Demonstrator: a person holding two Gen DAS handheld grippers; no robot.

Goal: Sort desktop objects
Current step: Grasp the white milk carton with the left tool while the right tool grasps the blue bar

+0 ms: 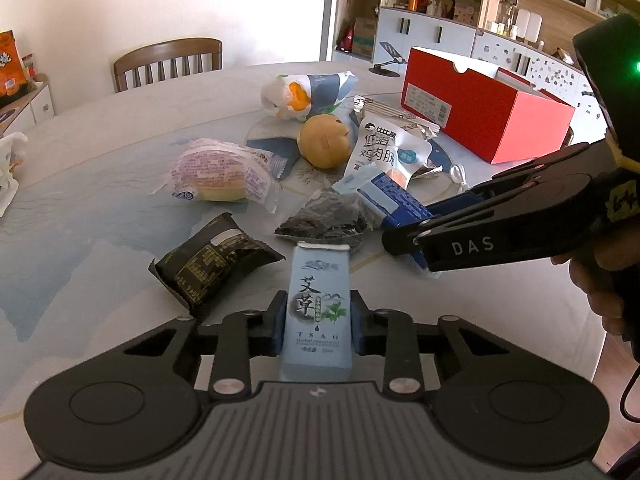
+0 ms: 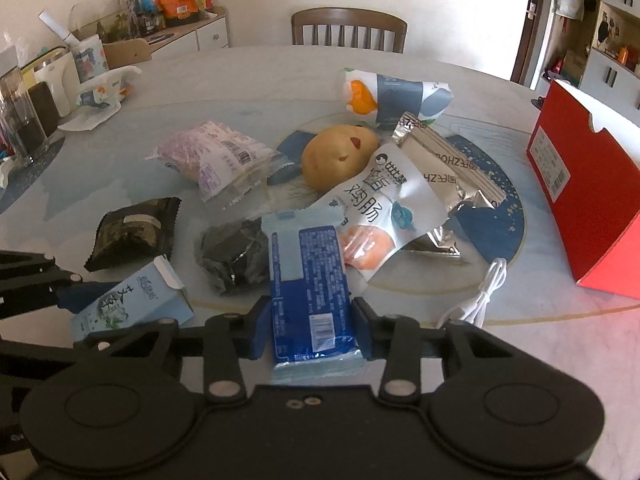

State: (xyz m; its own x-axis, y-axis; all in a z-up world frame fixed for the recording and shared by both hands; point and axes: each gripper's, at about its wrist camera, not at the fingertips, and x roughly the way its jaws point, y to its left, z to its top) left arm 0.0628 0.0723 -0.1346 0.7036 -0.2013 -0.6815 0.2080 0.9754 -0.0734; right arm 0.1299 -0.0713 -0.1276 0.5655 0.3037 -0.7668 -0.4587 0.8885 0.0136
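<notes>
Sorting barely begun: L gripper (image 1: 318, 326) jaws clamped on pale-blue box (image 1: 318, 312), R gripper (image 2: 310, 330) jaws pinching blue packet (image 2: 310, 292), both low over table (image 1: 100, 208); rest of snacks unsorted, red box (image 1: 488, 114) nearby.

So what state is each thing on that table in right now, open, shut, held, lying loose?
Left gripper: shut on the light blue carton.
Right gripper: shut on the blue packet.
Red box: lid on, standing on the table.
Black snack packet: sealed, lying loose.
Pink bread packet: sealed, lying loose.
White cable: coiled, unplugged.
</notes>
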